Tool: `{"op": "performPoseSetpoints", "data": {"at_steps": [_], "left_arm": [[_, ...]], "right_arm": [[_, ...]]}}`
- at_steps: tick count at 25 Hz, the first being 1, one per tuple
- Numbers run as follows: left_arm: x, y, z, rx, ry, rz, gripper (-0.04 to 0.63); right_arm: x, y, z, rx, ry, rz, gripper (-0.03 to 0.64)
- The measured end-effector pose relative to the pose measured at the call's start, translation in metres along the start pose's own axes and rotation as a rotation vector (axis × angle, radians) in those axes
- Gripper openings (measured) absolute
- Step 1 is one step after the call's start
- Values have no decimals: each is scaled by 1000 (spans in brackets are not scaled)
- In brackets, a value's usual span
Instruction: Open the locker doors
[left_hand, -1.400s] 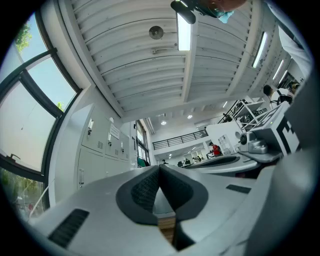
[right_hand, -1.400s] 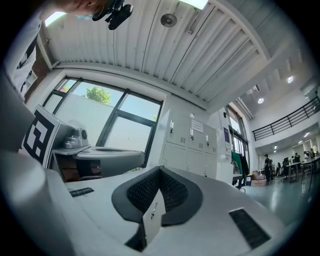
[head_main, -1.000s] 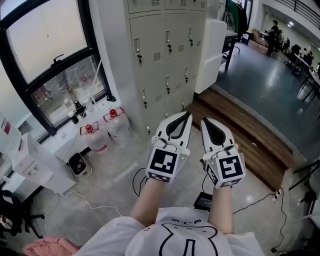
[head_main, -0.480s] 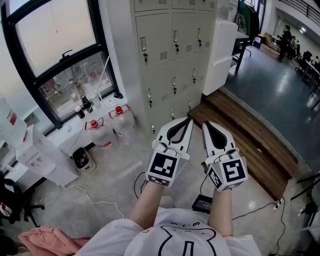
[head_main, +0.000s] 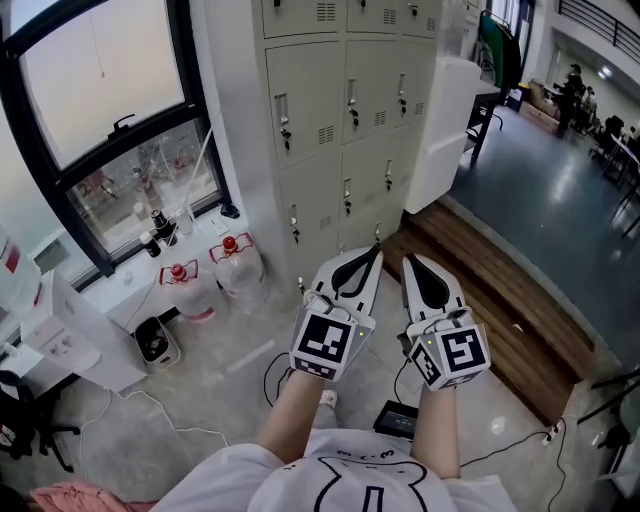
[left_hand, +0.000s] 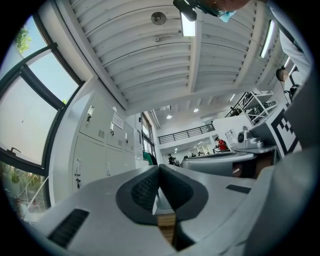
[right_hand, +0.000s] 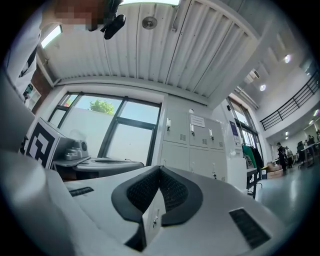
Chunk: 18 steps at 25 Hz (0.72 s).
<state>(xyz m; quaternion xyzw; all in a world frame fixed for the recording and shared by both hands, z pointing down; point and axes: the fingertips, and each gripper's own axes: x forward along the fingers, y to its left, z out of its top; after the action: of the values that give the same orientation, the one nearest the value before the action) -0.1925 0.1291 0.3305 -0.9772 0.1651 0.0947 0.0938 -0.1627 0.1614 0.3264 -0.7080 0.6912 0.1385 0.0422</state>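
Observation:
A bank of pale grey lockers (head_main: 340, 120) with small handles and keys stands ahead, all doors closed. My left gripper (head_main: 374, 251) and right gripper (head_main: 409, 260) are held side by side at waist height, pointing at the lockers' lower rows and well short of them. Both are shut with nothing between the pads. In the left gripper view the jaws meet at the tip of the left gripper (left_hand: 159, 168), with the lockers (left_hand: 97, 150) to the left. In the right gripper view the right gripper (right_hand: 160, 169) is likewise closed, and the lockers (right_hand: 195, 145) rise just behind it.
Two red-capped water bottles (head_main: 235, 262) stand on the floor left of the lockers, under a black-framed window (head_main: 110, 130). A wooden platform (head_main: 500, 300) runs to the right. A black box (head_main: 400, 420) and cables lie by the person's feet. A white cabinet (head_main: 445, 120) adjoins the lockers.
The person has moved closer to the lockers, which now show larger and more centred. Both grippers went along, still shut and side by side.

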Motion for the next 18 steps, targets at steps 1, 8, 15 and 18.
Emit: {"op": "performPoseSetpoints", "data": {"at_steps": [1, 8, 15, 18], "left_arm": [[8, 10, -2, 0, 0, 5, 8], [54, 88, -19, 5, 9, 41, 8], [82, 170, -52, -22, 43, 100, 8], [88, 199, -63, -42, 49, 131, 8]], "right_arm": [[12, -4, -2, 8, -1, 5, 14], [102, -16, -24, 1, 12, 54, 14], [181, -22, -55, -11, 51, 82, 14], [206, -23, -70, -10, 74, 94, 14]]}}
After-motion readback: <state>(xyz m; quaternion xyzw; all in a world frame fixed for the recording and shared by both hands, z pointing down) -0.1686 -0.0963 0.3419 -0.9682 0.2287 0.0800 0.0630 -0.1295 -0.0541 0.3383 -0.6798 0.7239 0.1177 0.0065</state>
